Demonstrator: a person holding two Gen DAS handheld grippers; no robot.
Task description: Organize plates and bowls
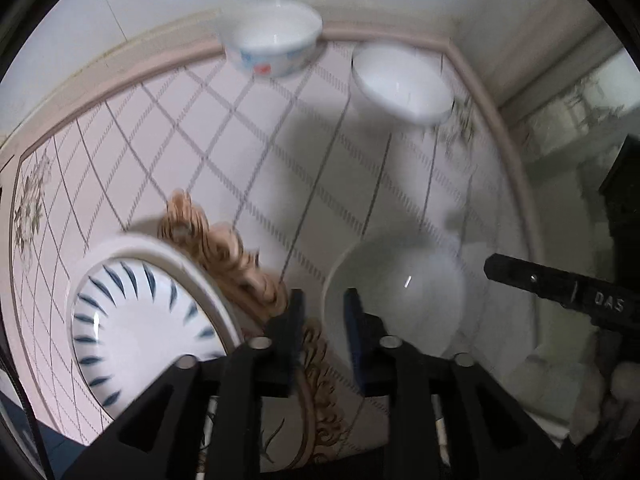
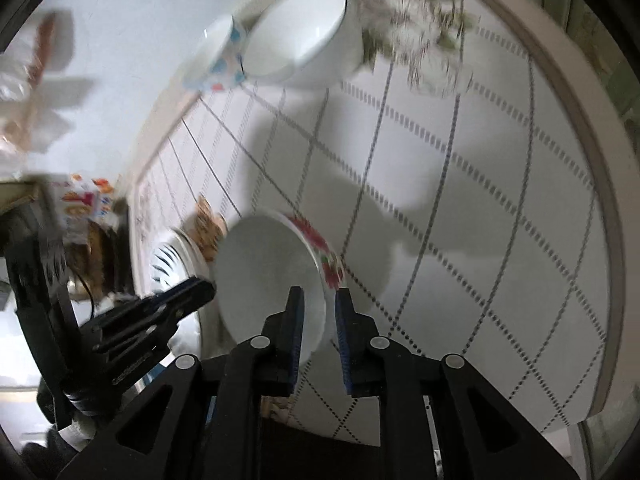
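Note:
In the left wrist view my left gripper (image 1: 323, 312) is narrowly open and empty, above the table between a blue-striped plate (image 1: 144, 320) on the left and a white bowl (image 1: 396, 300) on the right. My right gripper (image 2: 318, 320) straddles the rim of that white bowl with red flowers (image 2: 276, 276); the bowl looks tilted. Whether the pads press the rim I cannot tell. A blue-and-red patterned bowl (image 1: 274, 44) and a plain white bowl (image 1: 402, 84) stand at the far edge, side by side; both show in the right wrist view (image 2: 218, 56) (image 2: 308, 40).
The table (image 1: 240, 140) has a pink checked cloth with a raised pink rim. A gold ornate trim piece (image 1: 224, 248) lies beside the striped plate. The right gripper's finger (image 1: 560, 288) shows at the right. Boxes and clutter (image 2: 84, 204) stand off the table's left.

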